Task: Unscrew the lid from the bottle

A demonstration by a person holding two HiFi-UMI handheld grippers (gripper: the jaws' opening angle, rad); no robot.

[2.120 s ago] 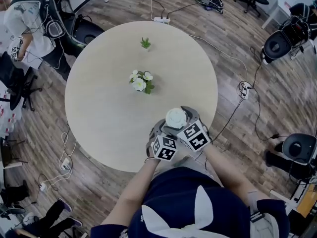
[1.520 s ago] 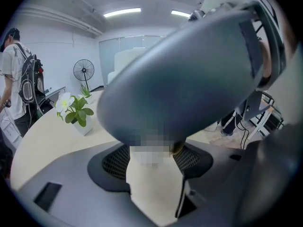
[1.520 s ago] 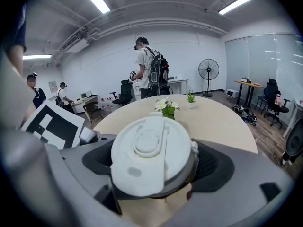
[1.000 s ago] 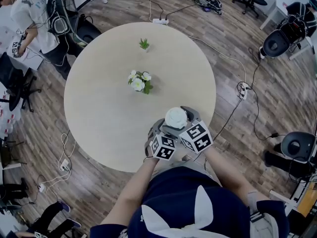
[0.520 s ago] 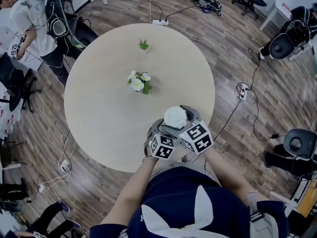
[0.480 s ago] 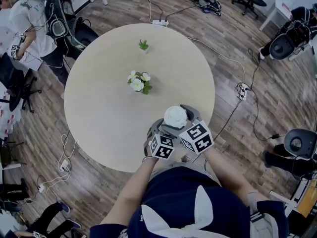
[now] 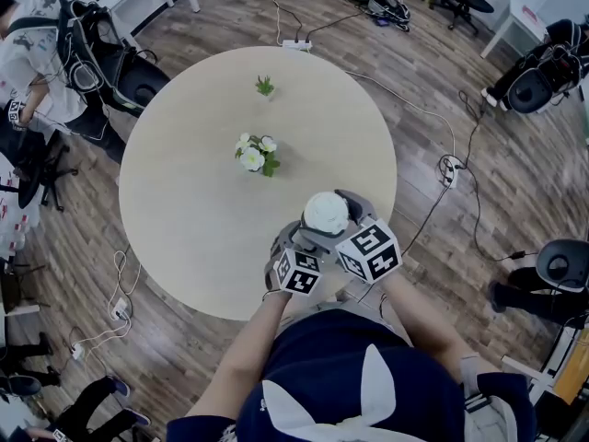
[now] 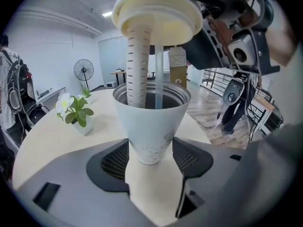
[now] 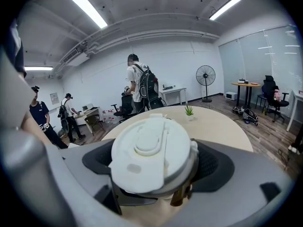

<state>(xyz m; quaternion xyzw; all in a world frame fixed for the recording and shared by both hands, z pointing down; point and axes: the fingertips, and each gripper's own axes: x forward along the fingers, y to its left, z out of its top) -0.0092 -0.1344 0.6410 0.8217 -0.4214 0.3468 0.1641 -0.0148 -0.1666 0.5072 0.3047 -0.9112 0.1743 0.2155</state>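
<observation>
Lid (image 9: 151,145) clamped in right tongs (image 9: 156,171), held just above bottle (image 8: 150,122) rim, left tongs (image 8: 150,160) clamped low on bottle, both angled down over tabletop (image 7: 184,210).

Reads as an open office or lab space. Round table (image 7: 184,201) on wood-plank floor (image 7: 442,63), power strip (image 7: 296,44) lying just beyond its far edge, office chairs (image 7: 561,267) around it. Farther out from the table: desk (image 9: 246,84), pedestal fan (image 9: 205,75), ceiling strip lights (image 9: 87,7).
</observation>
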